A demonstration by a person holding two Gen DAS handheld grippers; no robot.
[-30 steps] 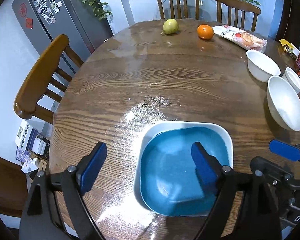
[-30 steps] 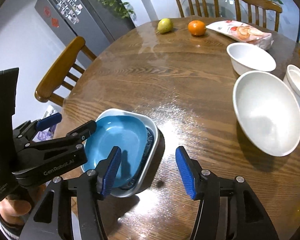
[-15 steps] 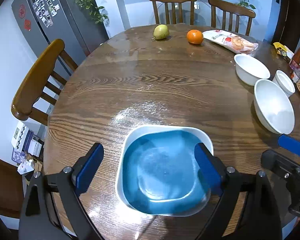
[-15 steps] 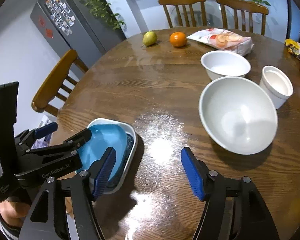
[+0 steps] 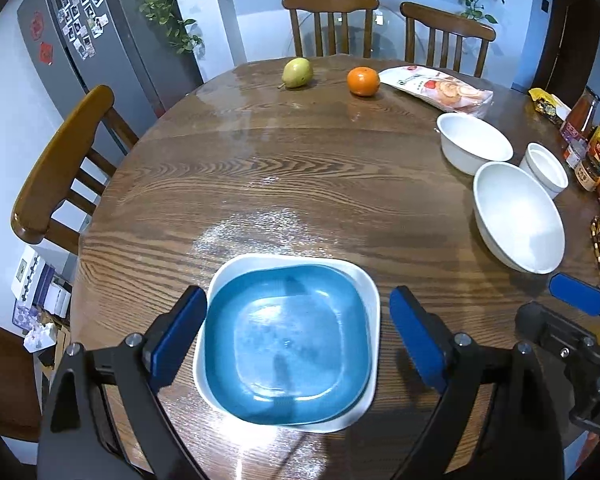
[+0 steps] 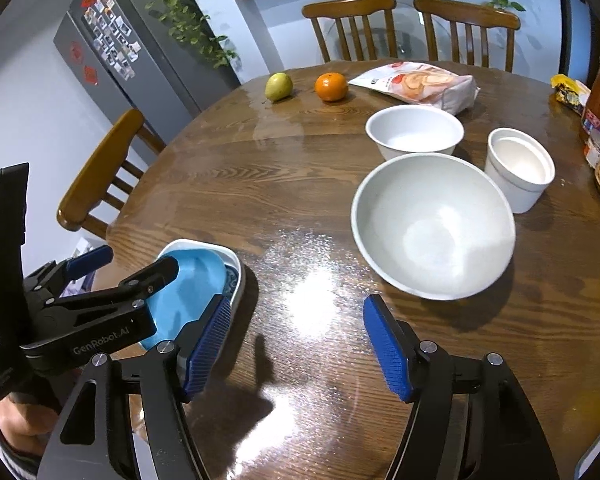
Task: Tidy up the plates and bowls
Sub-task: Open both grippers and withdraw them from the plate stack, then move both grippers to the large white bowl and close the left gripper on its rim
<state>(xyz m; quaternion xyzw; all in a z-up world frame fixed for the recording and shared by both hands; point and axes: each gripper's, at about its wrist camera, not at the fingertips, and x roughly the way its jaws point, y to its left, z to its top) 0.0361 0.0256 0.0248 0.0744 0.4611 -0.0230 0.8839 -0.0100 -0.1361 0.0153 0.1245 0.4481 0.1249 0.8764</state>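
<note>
Across the table (image 5: 300,168), three white bowls (image 5: 518,216) sat well right. My left hand-held gripper (image 5: 298,336) straddled the blue plate (image 5: 288,344), jaws released; the right hand-held gripper (image 6: 296,344) was spread over bare wood.

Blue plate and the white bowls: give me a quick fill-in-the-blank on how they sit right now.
1. The blue plate lies stacked in a ____ square plate.
2. The left claw is ____, its pads clear of the plates.
3. Between the pear and the snack bag sits an ____.
4. The big bowl, ahead of the right claw, holds ____.

Missing words: white; open; orange; nothing
</note>
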